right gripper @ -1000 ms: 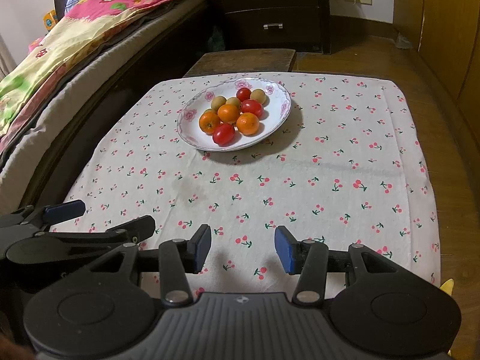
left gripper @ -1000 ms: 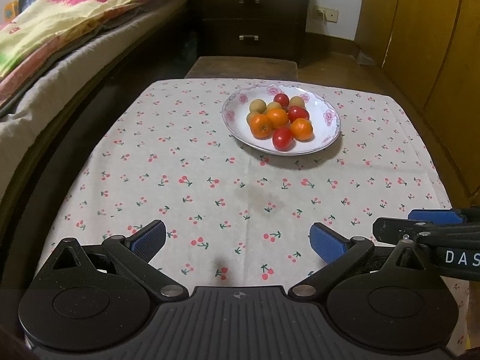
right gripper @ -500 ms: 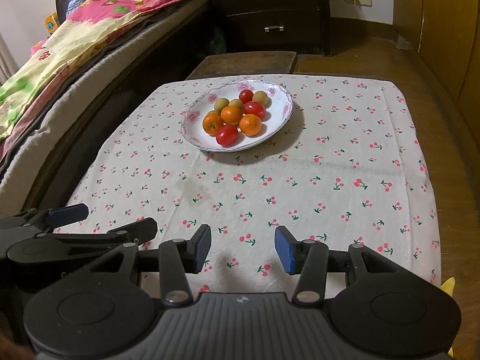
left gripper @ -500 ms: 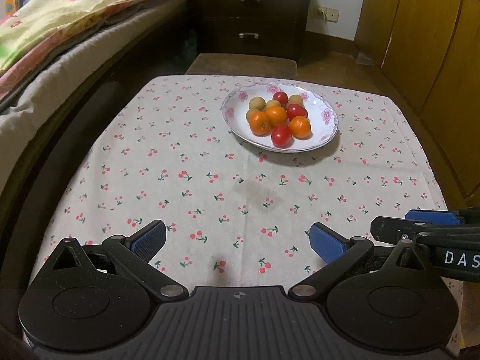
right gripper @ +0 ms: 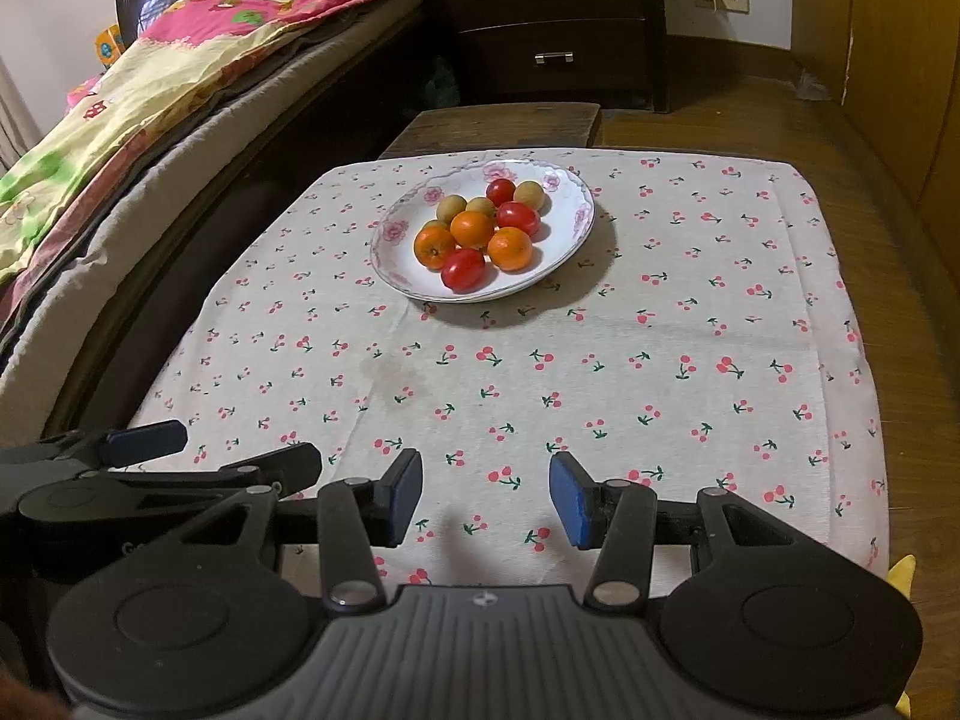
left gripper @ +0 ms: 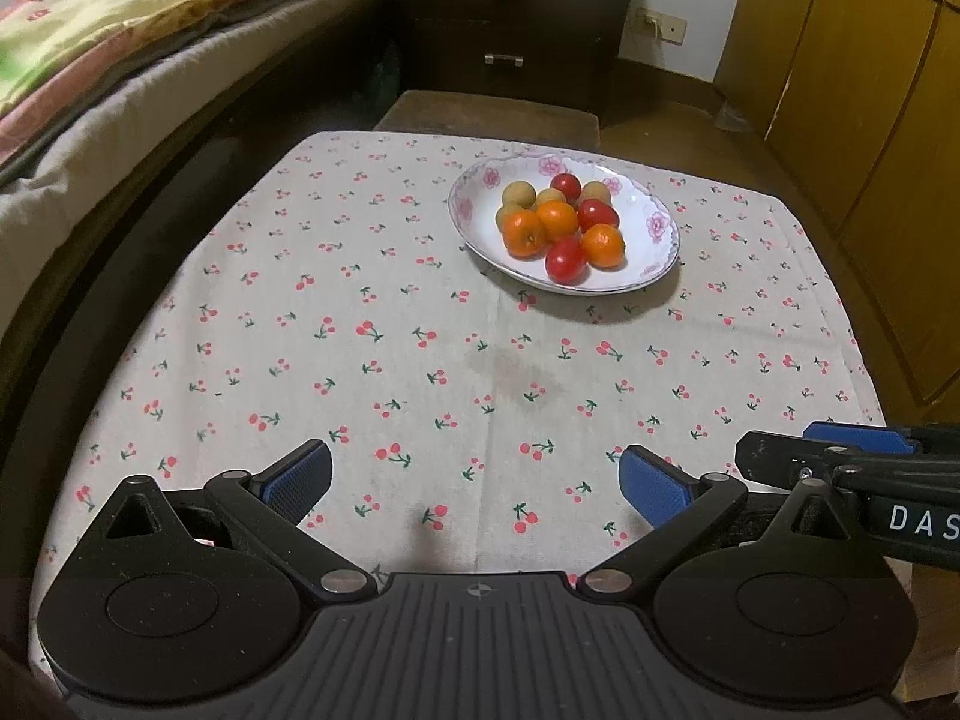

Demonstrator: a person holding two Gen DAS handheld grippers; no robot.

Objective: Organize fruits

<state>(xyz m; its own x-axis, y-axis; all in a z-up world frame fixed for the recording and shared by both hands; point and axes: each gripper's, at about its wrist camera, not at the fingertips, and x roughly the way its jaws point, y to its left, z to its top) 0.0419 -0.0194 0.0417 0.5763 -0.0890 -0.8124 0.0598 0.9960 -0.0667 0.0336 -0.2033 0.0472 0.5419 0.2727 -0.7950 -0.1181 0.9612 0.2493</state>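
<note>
The plate (right gripper: 564, 258) holds 3 oranges, 3 tomatoes, 3 longans; both grippers (left gripper: 477, 483) (right gripper: 486, 498) gape, empty.

the tablecloth (right gripper: 660, 312) is matt woven cloth printed with cherries. the plate (right gripper: 573, 240) looks like glossy glazed china with pink flowers on its rim. the tomatoes (right gripper: 463, 269) are smooth and shiny, the oranges (right gripper: 510, 249) faintly dimpled. the drawers (right gripper: 558, 30) are dark polished wood with metal handles. the gripper (right gripper: 486, 495) is matt black plastic with blue ribbed pads (right gripper: 570, 501).
</note>
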